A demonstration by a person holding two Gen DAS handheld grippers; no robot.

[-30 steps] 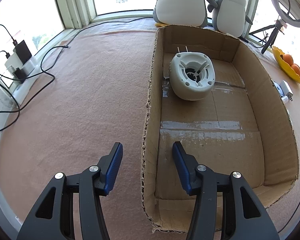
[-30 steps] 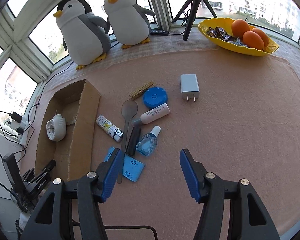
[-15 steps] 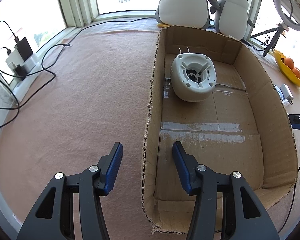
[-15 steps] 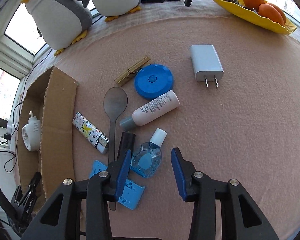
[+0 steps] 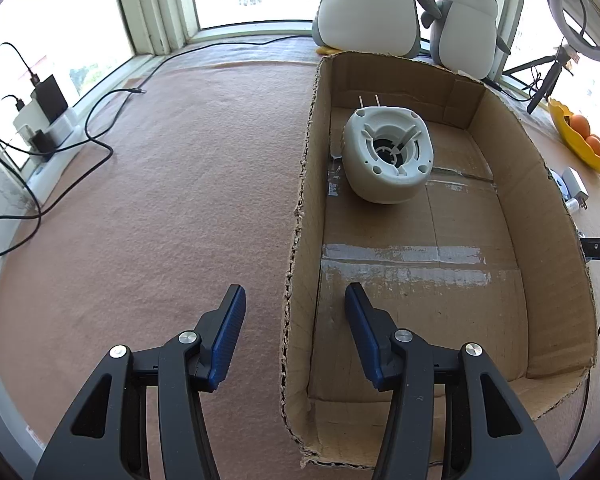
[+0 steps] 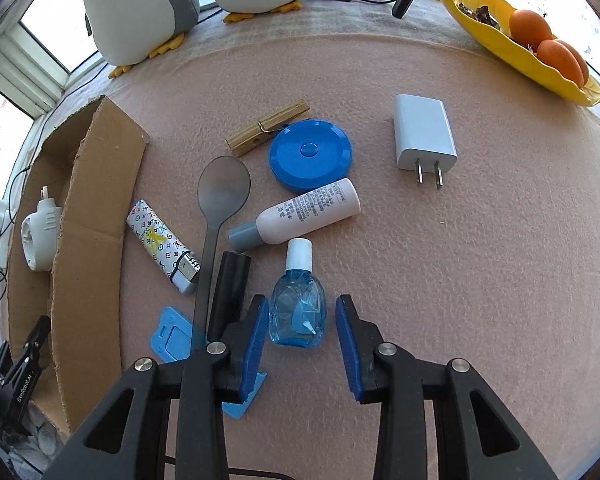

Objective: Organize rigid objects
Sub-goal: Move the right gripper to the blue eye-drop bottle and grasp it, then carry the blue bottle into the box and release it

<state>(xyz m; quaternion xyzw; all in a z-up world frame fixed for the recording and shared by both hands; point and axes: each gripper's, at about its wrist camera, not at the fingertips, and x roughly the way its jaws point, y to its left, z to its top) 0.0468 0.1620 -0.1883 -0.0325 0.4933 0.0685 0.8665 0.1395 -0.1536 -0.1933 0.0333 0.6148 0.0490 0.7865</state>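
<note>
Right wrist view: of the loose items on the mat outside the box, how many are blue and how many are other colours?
Blue: 3 (round case, drop bottle, flat piece)
Other: 6 (clothespin, charger, spoon, lotion bottle, lighter, black tube)
Total: 9
</note>
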